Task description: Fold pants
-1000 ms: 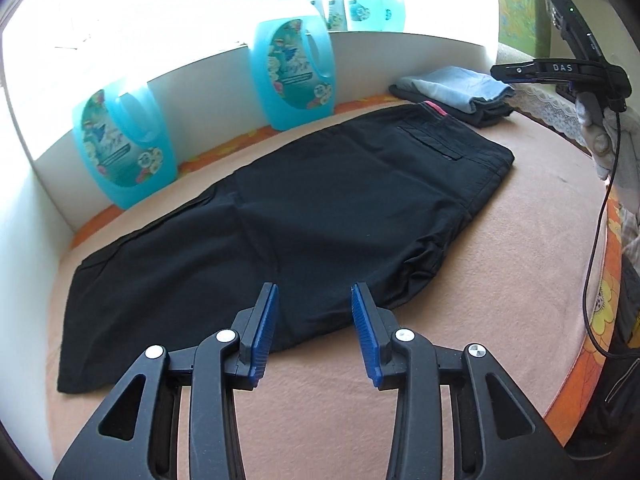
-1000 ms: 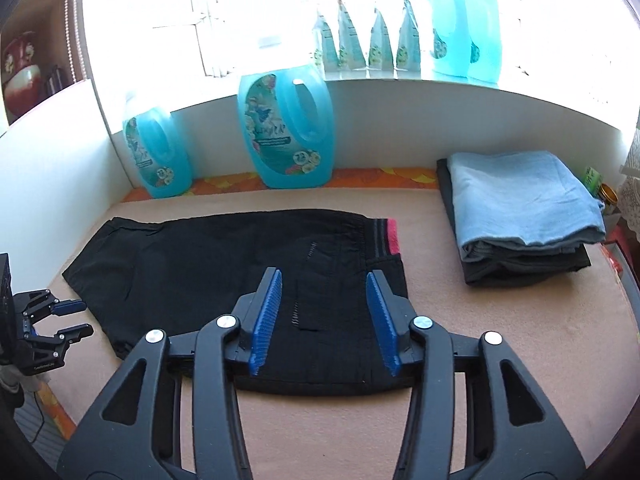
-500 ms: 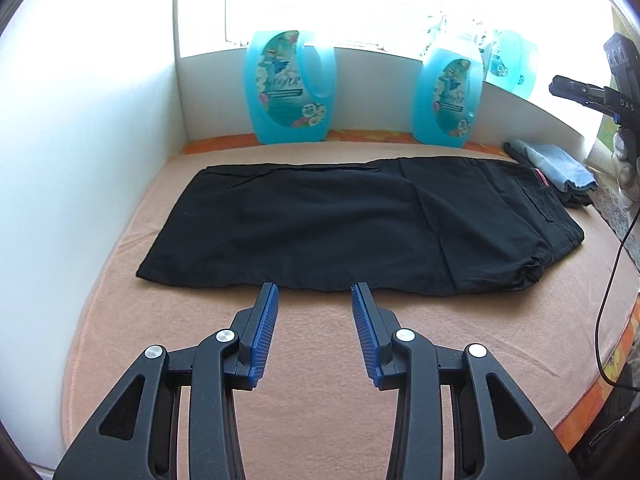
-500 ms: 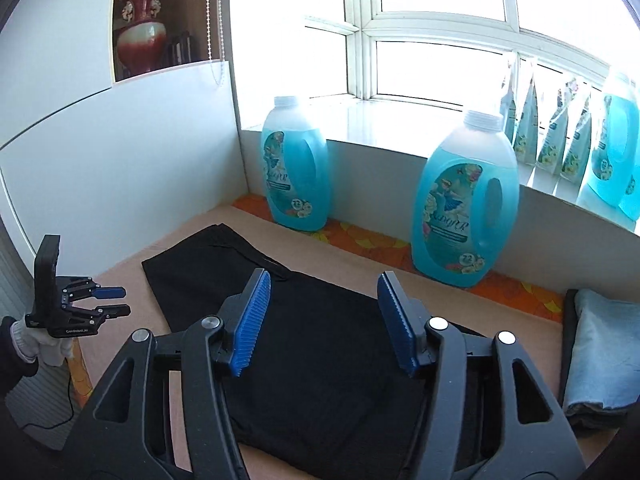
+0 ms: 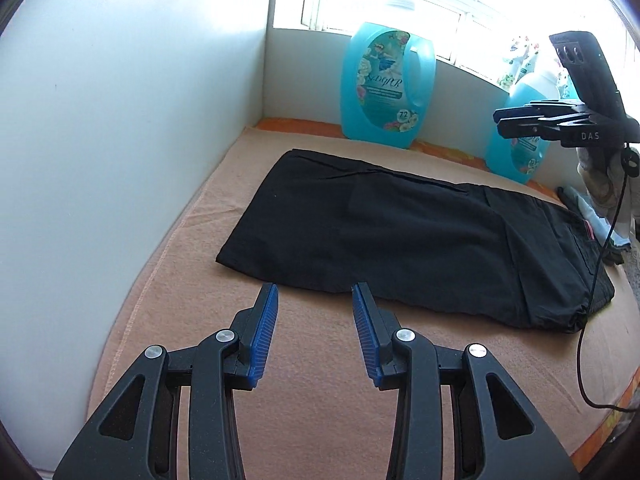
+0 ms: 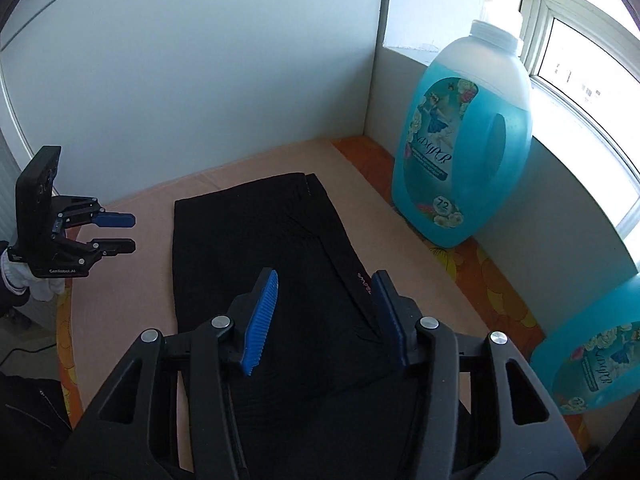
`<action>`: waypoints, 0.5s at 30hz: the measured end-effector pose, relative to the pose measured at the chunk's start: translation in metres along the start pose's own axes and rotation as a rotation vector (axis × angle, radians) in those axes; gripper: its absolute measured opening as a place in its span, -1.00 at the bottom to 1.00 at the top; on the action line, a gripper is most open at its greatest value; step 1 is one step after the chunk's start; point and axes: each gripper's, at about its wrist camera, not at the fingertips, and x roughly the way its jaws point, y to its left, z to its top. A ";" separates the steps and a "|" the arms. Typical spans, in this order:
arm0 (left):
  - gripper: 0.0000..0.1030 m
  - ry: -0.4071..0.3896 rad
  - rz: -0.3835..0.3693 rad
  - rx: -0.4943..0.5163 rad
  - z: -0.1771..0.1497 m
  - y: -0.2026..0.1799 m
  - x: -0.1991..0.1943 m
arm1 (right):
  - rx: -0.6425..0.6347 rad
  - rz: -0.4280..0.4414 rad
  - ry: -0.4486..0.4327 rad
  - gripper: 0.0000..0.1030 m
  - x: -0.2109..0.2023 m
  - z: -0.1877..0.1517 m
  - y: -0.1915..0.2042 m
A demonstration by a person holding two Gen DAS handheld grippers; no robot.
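Pants (image 5: 400,240) lie lengthwise just ahead of left gripper (image 5: 316,308), hem end nearer. Both grippers gape empty; right gripper (image 6: 324,304) hovers above the cloth.

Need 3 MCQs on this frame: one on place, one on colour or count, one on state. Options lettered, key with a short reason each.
1. Where do the black pants lie?
A. flat on the peach blanket
B. on the windowsill
C. draped over a bottle

2. What colour are the detergent bottles?
A. red
B. turquoise blue
C. white

3. How is the left gripper?
A. shut on the pants
B. shut on nothing
C. open, holding nothing

Key:
1 A, the pants are spread on the blanket.
2 B, both jugs by the window are blue.
3 C, its blue pads stand apart just short of the pants' near edge; the right gripper is open too.
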 end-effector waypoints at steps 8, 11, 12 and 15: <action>-0.28 0.033 0.035 -0.049 0.005 0.022 0.018 | -0.057 0.070 0.140 -0.11 0.112 0.010 -0.014; -0.27 0.042 0.036 -0.075 0.007 0.027 0.024 | -0.055 0.097 0.164 -0.11 0.134 0.010 -0.021; -0.27 0.046 0.034 -0.082 0.007 0.029 0.026 | -0.057 0.093 0.172 -0.11 0.139 0.010 -0.023; -0.26 0.055 0.038 -0.080 0.009 0.031 0.031 | -0.056 0.111 0.187 -0.11 0.151 0.009 -0.026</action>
